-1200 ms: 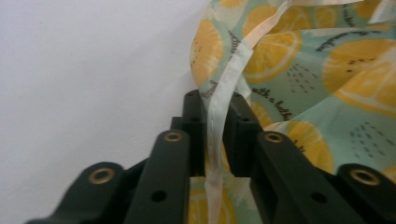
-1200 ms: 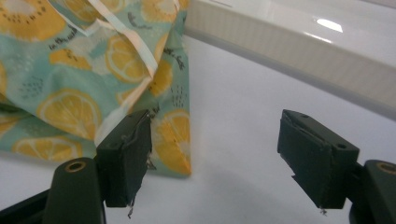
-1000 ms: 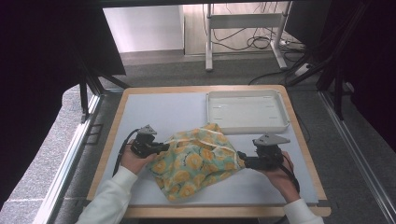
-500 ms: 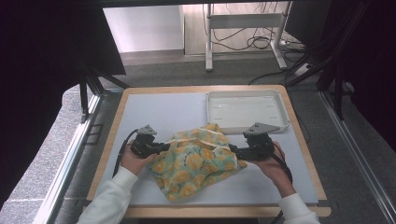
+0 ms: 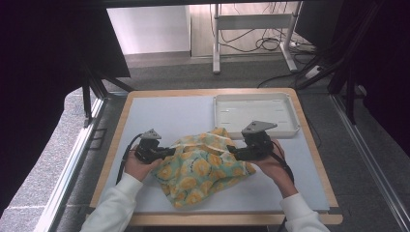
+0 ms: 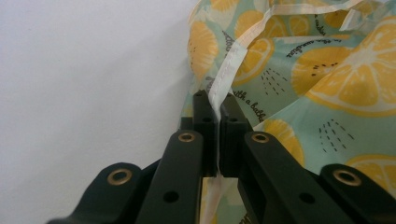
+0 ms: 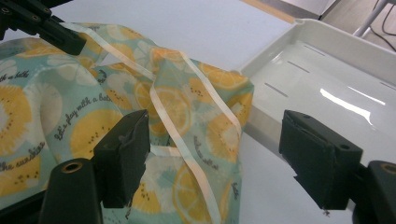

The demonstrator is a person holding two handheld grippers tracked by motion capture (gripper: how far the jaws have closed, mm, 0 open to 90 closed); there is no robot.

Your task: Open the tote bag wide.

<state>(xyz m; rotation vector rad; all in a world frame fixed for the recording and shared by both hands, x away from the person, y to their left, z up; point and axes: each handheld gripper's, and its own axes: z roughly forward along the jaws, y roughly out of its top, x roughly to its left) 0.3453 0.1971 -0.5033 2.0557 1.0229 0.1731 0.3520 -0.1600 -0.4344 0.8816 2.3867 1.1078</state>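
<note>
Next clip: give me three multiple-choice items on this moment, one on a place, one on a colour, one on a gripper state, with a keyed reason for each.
1. Where is the white plastic tray?
A. far right part of the table
B. near left corner
C. on the floor

2. What is printed on the mint-green cloth bag?
A. red cherries
B. yellow lemon slices
C. blue stripes

3. How does the left gripper stand?
A. open above the cloth
B. shut on the bag's pale edge trim
C. shut on the tray's rim

Key: 1 A, the tray lies beyond the bag by the right edge; 2 B, the lemon slices are plain in both gripper views; 3 B, its jaws pinch the trim.
</note>
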